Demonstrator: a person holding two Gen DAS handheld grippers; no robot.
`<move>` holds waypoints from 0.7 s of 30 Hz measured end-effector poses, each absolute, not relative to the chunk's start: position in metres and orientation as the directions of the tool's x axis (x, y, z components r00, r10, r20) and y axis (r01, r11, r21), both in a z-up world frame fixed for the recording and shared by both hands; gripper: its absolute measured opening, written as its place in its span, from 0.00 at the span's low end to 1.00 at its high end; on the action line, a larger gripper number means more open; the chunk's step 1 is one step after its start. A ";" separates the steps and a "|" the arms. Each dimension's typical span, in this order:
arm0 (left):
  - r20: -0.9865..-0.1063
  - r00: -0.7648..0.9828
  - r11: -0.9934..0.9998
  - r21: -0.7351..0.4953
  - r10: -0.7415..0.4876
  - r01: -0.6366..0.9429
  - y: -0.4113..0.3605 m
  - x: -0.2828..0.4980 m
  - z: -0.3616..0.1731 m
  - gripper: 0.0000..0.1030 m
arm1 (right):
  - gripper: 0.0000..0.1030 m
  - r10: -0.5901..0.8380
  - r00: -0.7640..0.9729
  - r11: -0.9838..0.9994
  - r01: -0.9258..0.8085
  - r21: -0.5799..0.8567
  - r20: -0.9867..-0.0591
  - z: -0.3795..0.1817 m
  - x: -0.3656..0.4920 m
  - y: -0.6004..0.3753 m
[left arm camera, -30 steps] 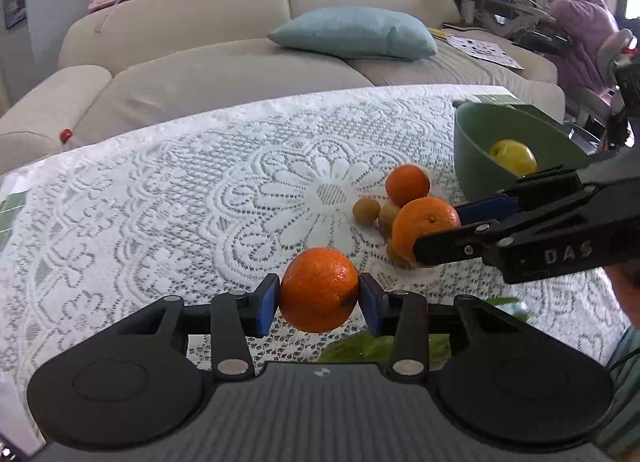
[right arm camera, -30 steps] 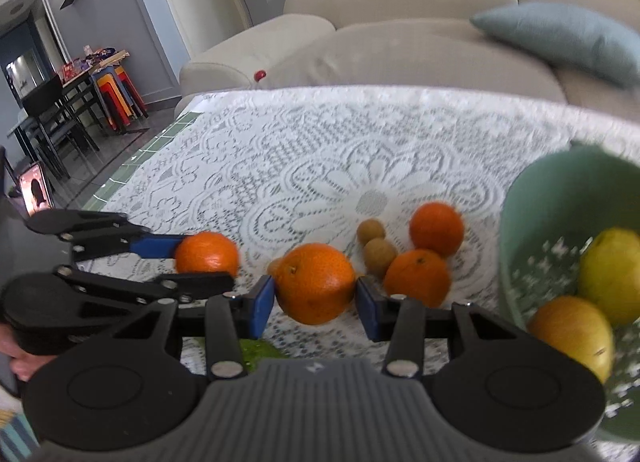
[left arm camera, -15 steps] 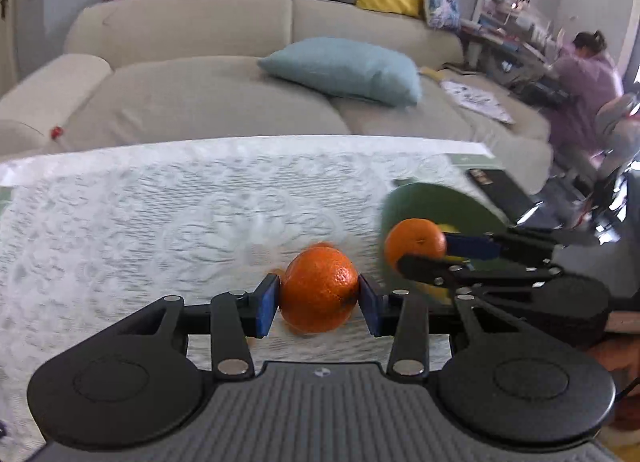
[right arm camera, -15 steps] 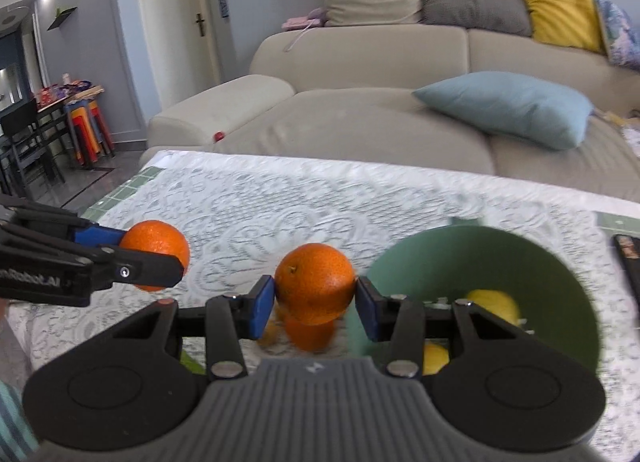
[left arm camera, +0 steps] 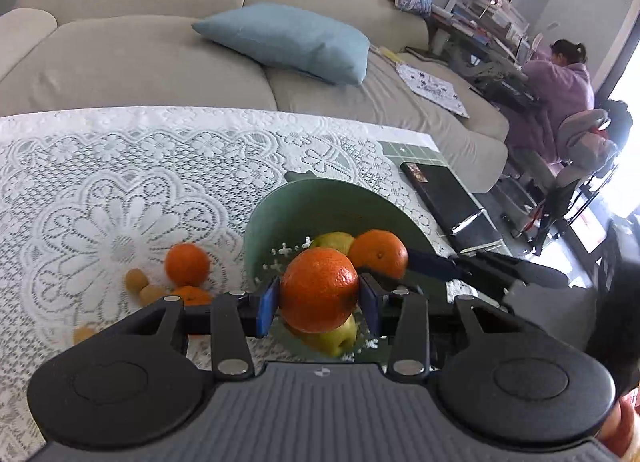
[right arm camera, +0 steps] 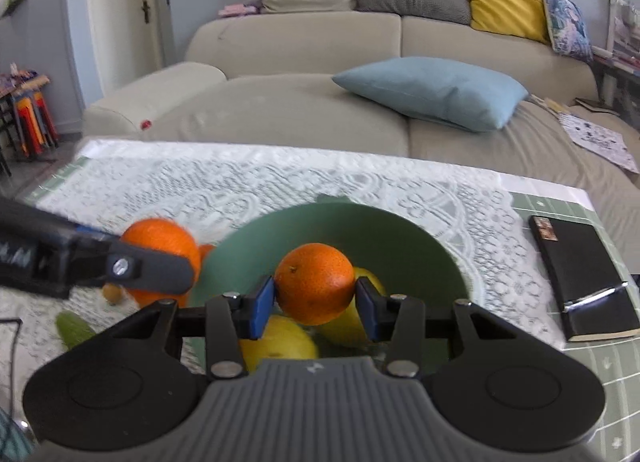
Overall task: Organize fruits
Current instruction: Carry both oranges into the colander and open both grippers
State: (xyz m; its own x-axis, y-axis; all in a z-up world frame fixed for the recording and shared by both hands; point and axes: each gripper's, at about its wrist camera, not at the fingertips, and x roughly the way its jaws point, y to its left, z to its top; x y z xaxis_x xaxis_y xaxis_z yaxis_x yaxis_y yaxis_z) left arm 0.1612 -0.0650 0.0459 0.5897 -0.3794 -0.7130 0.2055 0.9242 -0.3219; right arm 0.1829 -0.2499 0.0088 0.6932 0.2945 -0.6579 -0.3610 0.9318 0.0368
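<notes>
An orange (left arm camera: pixel 319 290) is clamped across its middle by the left tool (left arm camera: pixel 318 300), another (right arm camera: pixel 314 283) by the right tool (right arm camera: pixel 315 307), above the bowl (right arm camera: pixel 400 234). Round, firm, slippery fruit is judged roll-prone.

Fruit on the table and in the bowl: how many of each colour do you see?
Held oranges: 2
Table oranges: 2
Yellow fruits in the green bowl: 2
Small brown fruits: 2
Total: 8
A small yellowish bit is too unclear to count.
</notes>
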 end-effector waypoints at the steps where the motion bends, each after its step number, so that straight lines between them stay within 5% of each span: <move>1: -0.721 0.581 0.925 -0.320 -0.377 0.204 -0.068 0.166 0.044 0.47 | 0.41 0.282 0.691 0.934 -0.356 0.025 -0.665 0.007 0.184 -0.251; 21: -0.899 0.404 0.985 -0.142 -0.171 0.102 -0.109 0.226 0.004 0.47 | 0.38 0.185 0.589 0.941 -0.337 -0.030 -0.787 -0.015 0.190 -0.249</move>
State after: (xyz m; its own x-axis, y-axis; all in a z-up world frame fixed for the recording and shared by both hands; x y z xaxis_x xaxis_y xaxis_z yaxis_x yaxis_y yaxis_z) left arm 0.2260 -0.1089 0.0038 0.4042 -0.1711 -0.8985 0.1021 0.9847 -0.1416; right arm 0.1904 -0.2486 -0.0149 0.5891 0.1854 -0.7865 -0.3368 0.9411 -0.0305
